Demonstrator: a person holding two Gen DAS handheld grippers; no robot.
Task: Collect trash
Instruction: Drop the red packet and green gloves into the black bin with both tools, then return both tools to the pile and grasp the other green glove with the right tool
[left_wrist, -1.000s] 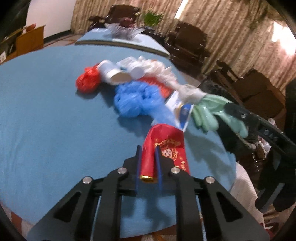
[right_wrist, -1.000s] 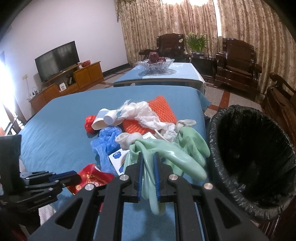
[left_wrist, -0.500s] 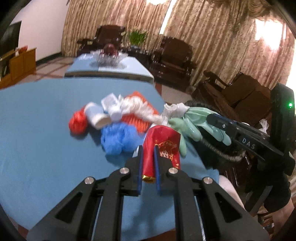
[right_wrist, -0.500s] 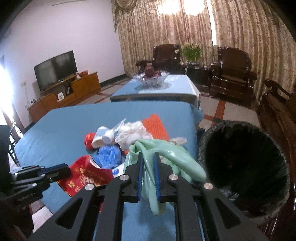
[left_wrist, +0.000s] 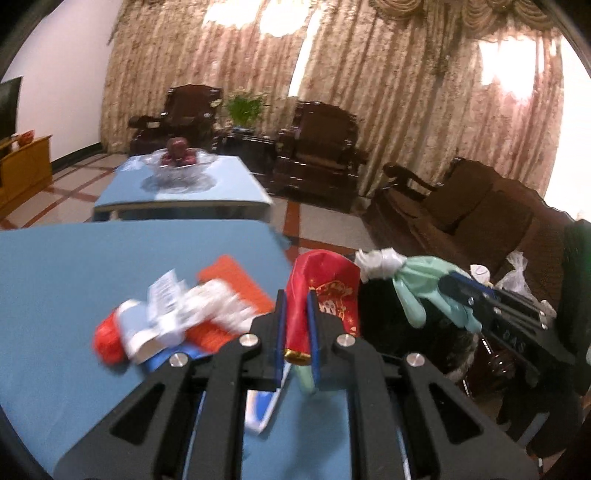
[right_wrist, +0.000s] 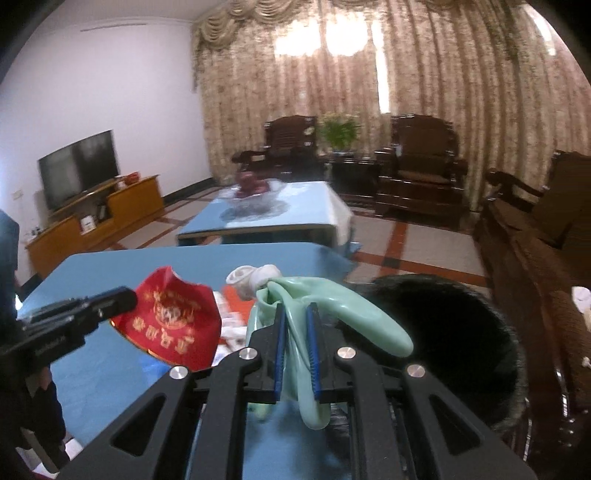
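Trash is being carried in both grippers above a table covered in blue cloth (left_wrist: 74, 280). The left gripper (left_wrist: 295, 332) is clamped on a crumpled red packet (left_wrist: 325, 280) printed with gold characters; its blue-lined jaws press on the packet's narrow lower end, where a gold strip shows, and the wider part fans upward, clear of the cloth. In the right wrist view the same red packet (right_wrist: 173, 325) hangs off the tip of the left gripper (right_wrist: 125, 299), over the near left part of the table.

The right gripper (right_wrist: 295, 350) is closed on a pale green rubber glove (right_wrist: 332, 310) with a white cuff bunched at its top; one glove finger droops below the jaws and another sticks out to the right. The glove sits just beside the rim of a bin lined with a black bag (right_wrist: 461, 332), which stands off the table's right edge. From the left wrist camera the glove (left_wrist: 417, 291) is seen held by the right gripper (left_wrist: 458, 291), in front of the bin's dark opening (left_wrist: 384, 317).

More litter lies on the cloth near the right edge, blurred: an orange mesh pad (left_wrist: 236, 288), white wrappers (left_wrist: 199, 306), a small red ball-like wad (left_wrist: 107, 339) and a blue-and-white card (left_wrist: 262, 410) partly under the left gripper.

Beyond stands a second blue-topped table (right_wrist: 295, 210) with a glass fruit bowl (right_wrist: 255, 192), then dark wooden armchairs (right_wrist: 421, 166), a potted plant (right_wrist: 340, 129), patterned curtains (right_wrist: 443, 74), and a television (right_wrist: 77, 166) on a wooden cabinet.
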